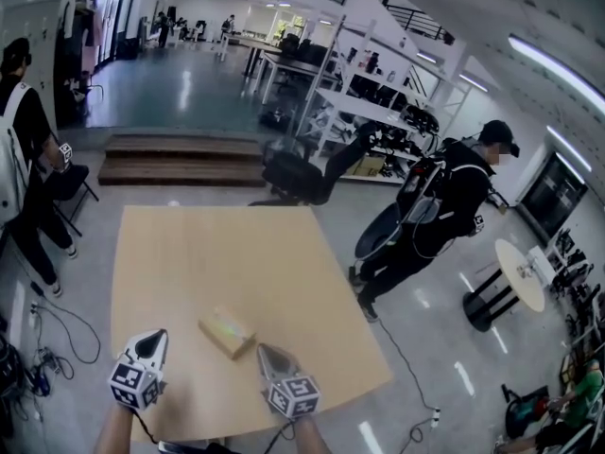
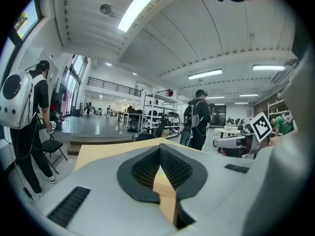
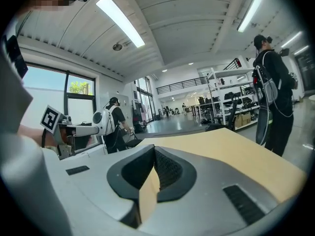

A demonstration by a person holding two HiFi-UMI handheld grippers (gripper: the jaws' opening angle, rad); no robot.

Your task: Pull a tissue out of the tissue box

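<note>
A small tan tissue box [image 1: 227,331] lies on the pale wooden table [image 1: 236,253], near its front edge. The head view shows my left gripper [image 1: 154,337] just left of the box and my right gripper [image 1: 265,350] just right of it, both apart from the box. Each points away from me across the table. Seen from its own camera, the left gripper [image 2: 160,147] has its dark ribbed pads meeting at the tips with nothing between them. The right gripper [image 3: 153,147] looks the same, shut and empty. Neither gripper view shows the box clearly.
One person in black [image 1: 444,206] stands off the table's right side, and a person with a white backpack [image 1: 24,159] stands at the left. A black office chair [image 1: 293,173] and wooden steps [image 1: 180,159] lie beyond the far edge. A round white table [image 1: 520,272] stands at the right.
</note>
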